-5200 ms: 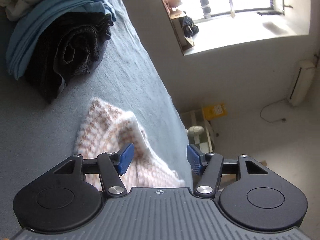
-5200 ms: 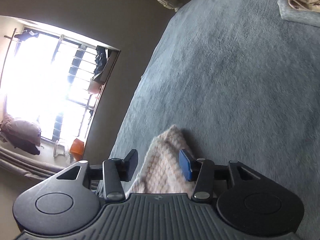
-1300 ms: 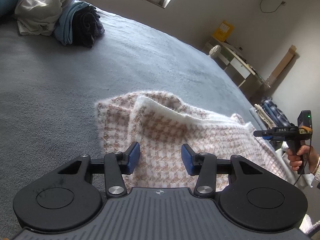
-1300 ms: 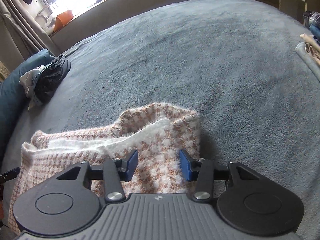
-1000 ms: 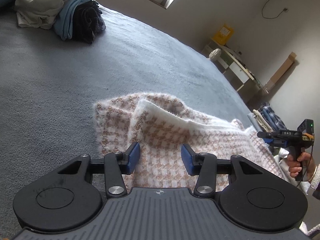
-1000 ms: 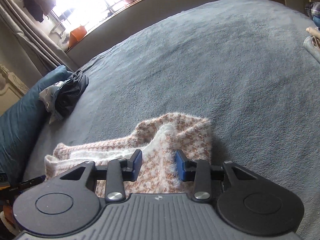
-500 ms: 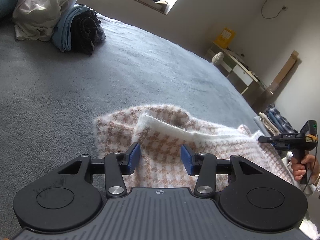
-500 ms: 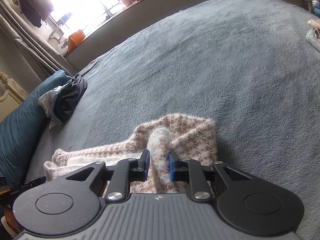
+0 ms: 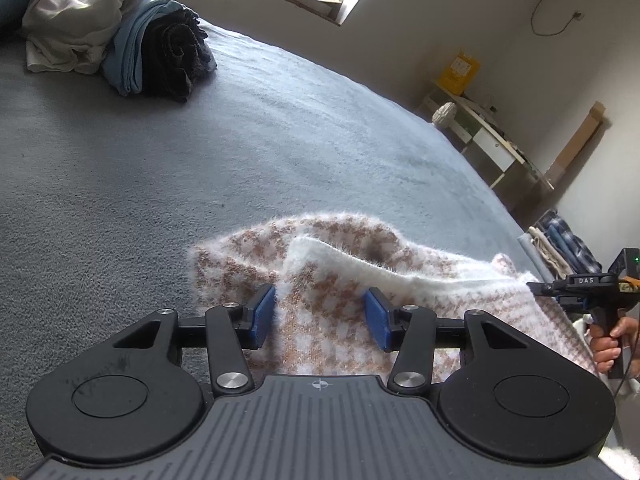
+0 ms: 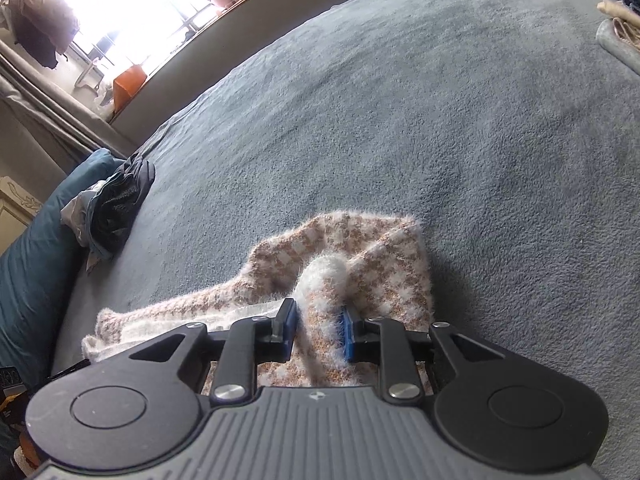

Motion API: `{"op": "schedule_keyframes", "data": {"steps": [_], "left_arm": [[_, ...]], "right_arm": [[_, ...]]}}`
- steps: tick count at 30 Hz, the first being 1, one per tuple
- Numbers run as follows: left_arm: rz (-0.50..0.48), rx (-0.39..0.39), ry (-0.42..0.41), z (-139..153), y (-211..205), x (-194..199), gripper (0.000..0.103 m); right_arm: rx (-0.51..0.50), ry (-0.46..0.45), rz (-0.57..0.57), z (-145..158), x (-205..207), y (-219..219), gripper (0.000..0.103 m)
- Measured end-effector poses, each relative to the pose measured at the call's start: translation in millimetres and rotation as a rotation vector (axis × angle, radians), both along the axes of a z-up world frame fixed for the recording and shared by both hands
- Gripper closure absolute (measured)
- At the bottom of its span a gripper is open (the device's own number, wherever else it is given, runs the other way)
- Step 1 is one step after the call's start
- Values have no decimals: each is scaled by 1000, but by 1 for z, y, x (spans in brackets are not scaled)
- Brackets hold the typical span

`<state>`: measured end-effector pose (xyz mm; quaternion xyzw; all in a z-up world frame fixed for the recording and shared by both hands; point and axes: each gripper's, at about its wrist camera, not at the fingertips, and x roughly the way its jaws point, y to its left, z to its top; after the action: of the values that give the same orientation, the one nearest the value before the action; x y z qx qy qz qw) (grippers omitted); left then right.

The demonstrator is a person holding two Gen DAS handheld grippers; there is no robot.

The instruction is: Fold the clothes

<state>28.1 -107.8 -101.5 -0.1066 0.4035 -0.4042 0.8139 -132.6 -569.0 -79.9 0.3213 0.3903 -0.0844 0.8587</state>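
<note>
While the houndstooth sweater (image 9: 328, 264) lies on the grey bed (image 9: 160, 168), a raised fold is pinched by the right gripper (image 10: 318, 330), and the left gripper (image 9: 320, 316) is held wide apart over it, empty

"DAS" (white letters) marks the right gripper (image 9: 591, 280).

One sweater (image 9: 332, 264) is lying on one grey bed (image 9: 120, 184). Two grippers are showing: left (image 9: 319, 317), right (image 10: 318, 330). One hand (image 9: 610, 342) is gripping a handle at the edge. One clothes pile (image 9: 116, 36) is sitting far off with three pieces: white, light blue, dark. A second stack (image 9: 560, 244) is sitting at the bed's other edge. One pillow (image 10: 28, 256) is lying at the side.
</note>
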Motion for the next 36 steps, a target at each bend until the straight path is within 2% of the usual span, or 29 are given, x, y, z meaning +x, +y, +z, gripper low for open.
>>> {"op": "schedule_keyframes", "data": {"steps": [1,3,7,10,19,24,30,33,36], "left_arm": [[-3,-1,-4,1,0,-1,57],[-3,-3,-20,3,0,-2,65],[8,-12,-53,8,0,-6,90],[28,-40,-60,14,4,-8,94],[64,-110,-139,43,5,-8,97],[82,-123,-125,45,3,6,97],[104,-121,-111,38,-1,20,97],[114,-97,-76,24,-5,29,97],[124,-55,-11,0,-8,39,97]], "right_arm": [[-16,-7,0,2,-1,2,78],[-47,-20,0,7,-4,6,80],[-109,-47,0,15,-9,13,89],[-156,-66,0,22,-12,19,94],[-236,-113,1,38,-4,22,95],[-264,-135,1,46,6,19,95],[-289,-157,3,53,19,16,95],[-289,-148,2,43,28,13,95],[-287,-105,8,22,37,7,95]]}}
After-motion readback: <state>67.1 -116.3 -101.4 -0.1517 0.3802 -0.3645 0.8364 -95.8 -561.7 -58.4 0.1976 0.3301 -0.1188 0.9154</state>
